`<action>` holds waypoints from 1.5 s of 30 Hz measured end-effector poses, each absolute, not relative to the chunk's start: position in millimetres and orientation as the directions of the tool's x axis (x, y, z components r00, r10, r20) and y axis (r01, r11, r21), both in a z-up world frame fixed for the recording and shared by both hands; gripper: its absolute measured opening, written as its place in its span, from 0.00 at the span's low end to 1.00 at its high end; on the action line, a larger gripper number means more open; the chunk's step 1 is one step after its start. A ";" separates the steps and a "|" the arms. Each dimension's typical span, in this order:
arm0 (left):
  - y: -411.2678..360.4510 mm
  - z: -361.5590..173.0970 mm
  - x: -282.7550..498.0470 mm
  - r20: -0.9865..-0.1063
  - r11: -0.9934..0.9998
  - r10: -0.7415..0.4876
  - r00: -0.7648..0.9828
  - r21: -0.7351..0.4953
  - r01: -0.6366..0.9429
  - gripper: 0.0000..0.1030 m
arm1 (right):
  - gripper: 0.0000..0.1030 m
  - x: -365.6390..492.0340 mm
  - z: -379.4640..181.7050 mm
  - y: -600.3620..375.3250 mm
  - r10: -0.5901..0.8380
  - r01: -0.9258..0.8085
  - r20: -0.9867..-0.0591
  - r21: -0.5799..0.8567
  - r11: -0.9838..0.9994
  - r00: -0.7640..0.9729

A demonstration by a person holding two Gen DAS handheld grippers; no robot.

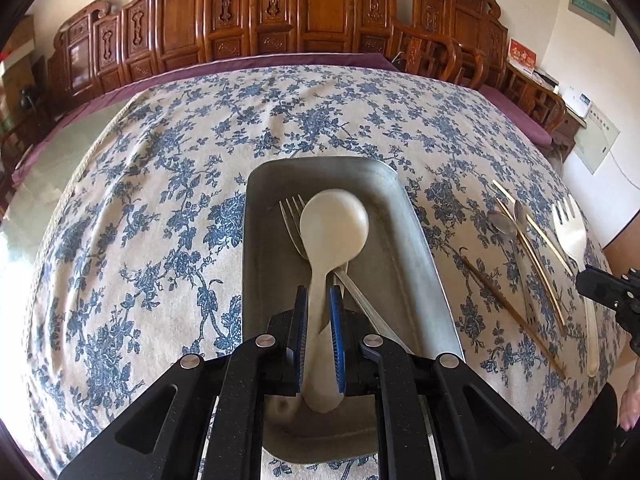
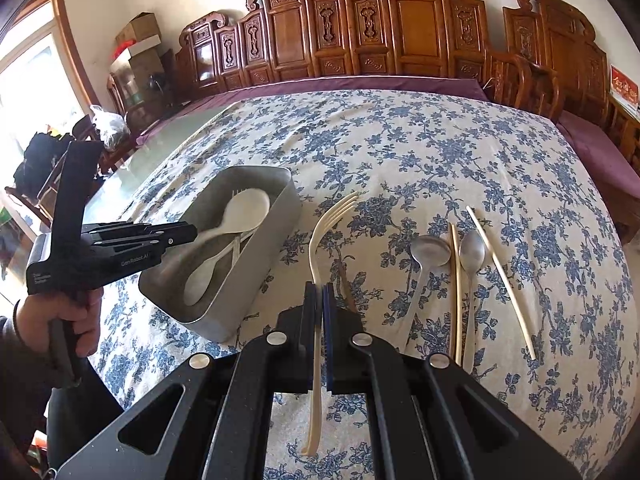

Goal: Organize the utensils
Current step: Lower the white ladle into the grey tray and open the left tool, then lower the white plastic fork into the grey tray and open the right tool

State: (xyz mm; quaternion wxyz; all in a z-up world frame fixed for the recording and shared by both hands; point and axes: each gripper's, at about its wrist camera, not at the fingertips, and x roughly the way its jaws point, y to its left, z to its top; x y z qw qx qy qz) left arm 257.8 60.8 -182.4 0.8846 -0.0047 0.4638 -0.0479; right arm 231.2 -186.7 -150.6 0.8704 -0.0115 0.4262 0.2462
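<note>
1. Across the floral cloth (image 2: pixel 420 152), open room is stretching from 10 to 2 o'clock beyond the tin (image 1: pixel 404 240).
2. Over the tin, the left gripper (image 1: pixel 319 308) is clamping a white spoon (image 1: pixel 334 220); a steel fork (image 1: pixel 291 216) is lying under it.
3. At 3 o'clock of the tin, the right gripper (image 2: pixel 319 300) is pinching a cream fork (image 2: pixel 316 240) off the cloth.
4. Two steel spoons (image 2: pixel 430 246) and chopsticks (image 2: pixel 500 276) are lying beyond, at 3 o'clock.

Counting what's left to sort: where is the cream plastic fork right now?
The cream plastic fork is clamped by its handle in the right gripper, above the floral tablecloth, between the metal tray and the two metal spoons.
</note>
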 end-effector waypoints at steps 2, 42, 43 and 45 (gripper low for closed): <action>61.7 -178.9 254.8 -0.816 0.995 -0.092 0.571 -0.051 0.087 0.09 | 0.04 231.2 -149.8 -182.7 0.421 -0.443 -0.747 0.189 0.876 0.514; 153.7 -130.3 202.3 -0.745 0.997 -0.068 0.664 -0.077 0.016 0.10 | 0.04 293.3 -190.2 -18.2 0.396 -0.536 -0.823 0.135 0.833 0.409; 153.7 -131.2 202.2 -0.745 0.997 -0.069 0.663 -0.078 0.016 0.10 | 0.04 293.0 -190.7 -17.0 0.400 -0.536 -0.824 0.142 0.832 0.402; 153.7 -133.1 202.3 -0.747 0.997 -0.069 0.661 -0.078 0.016 0.10 | 0.04 291.6 -191.8 -14.4 0.415 -0.539 -0.823 0.162 0.826 0.388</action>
